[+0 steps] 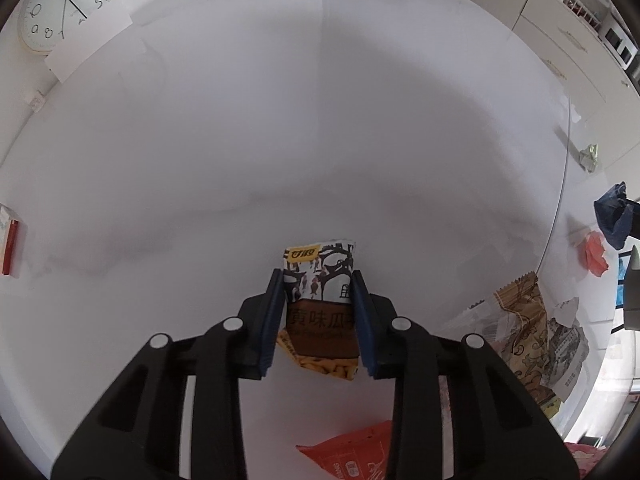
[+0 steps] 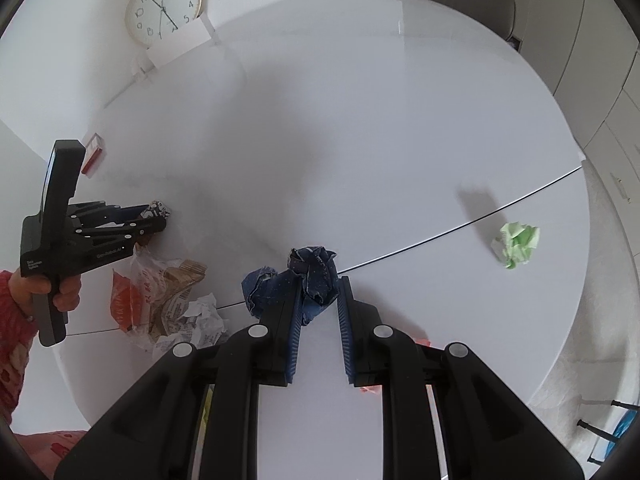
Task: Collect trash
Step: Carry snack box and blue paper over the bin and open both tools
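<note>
White and round, the bench [image 2: 360,128] is filling both views, with a wall clock [image 2: 164,8] leaning at its far edge beside a white card and a small red-and-white box [image 2: 94,154] lying near the left rim.

The left claw [image 1: 318,280] is pointing steeply down at the bench, and its blue pads are pressing on both sides of a snack packet [image 1: 320,300] printed with black figures, a brown band and a yellow bottom; the packet is standing between the pads with its top sticking out beyond them. In the right wrist view this same claw is reaching in from the left, gripped around its handle by a hand [image 2: 44,290] in a red patterned sleeve, with the packet at its tip just above the bench.

The right claw [image 2: 318,280] is also tilting steeply down, its pads pinching a crumpled dark blue wrapper [image 2: 312,276], which is bunching up beyond the fingertips and spilling out to the left.

A pile of litter is lying on the bench between the two claws: an orange-red bag [image 2: 124,300], a brown patterned wrapper [image 2: 180,280] and crumpled white paper [image 2: 204,316]. A crumpled green paper ball [image 2: 518,246] is sitting well apart on the right side, just past a dark seam crossing the bench. A small orange scrap [image 1: 596,256] is lying near the right claw.
</note>
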`<action>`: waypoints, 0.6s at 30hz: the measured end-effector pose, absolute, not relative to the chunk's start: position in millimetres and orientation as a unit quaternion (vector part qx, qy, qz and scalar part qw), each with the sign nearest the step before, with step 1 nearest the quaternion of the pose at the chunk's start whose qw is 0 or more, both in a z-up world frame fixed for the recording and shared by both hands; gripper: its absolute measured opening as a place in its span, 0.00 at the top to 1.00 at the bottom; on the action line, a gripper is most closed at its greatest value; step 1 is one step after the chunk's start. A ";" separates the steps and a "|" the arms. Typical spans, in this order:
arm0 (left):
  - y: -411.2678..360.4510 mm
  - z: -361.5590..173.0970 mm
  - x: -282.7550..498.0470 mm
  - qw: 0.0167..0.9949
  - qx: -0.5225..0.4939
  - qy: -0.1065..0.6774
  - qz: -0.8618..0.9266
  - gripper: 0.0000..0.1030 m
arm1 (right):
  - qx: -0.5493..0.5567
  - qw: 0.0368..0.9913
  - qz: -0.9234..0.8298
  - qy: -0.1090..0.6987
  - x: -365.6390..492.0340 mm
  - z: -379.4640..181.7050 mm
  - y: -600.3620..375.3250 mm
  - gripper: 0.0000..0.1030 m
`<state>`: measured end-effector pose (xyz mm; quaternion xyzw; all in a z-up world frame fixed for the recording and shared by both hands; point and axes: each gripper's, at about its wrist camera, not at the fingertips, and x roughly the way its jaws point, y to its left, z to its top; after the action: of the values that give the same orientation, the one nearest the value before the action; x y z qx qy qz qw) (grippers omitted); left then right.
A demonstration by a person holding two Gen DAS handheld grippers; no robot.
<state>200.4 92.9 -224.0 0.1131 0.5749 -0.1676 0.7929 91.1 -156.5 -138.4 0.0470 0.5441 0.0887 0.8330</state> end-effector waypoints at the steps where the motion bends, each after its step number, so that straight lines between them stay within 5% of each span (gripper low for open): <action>1: 95.8 -221.8 202.1 0.795 0.110 0.573 -0.167 0.69 | 0.047 0.834 0.087 0.542 89.7 -136.6 -156.1 0.82; 18: 49.9 -119.1 139.6 0.832 0.095 0.513 -0.189 0.69 | 0.080 0.860 -0.005 0.504 -16.1 -113.0 -240.2 0.82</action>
<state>139.6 49.9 -119.1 0.0955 0.5130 -0.1894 0.8317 -16.1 -240.2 -113.0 0.0796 0.5037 -0.0045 0.8602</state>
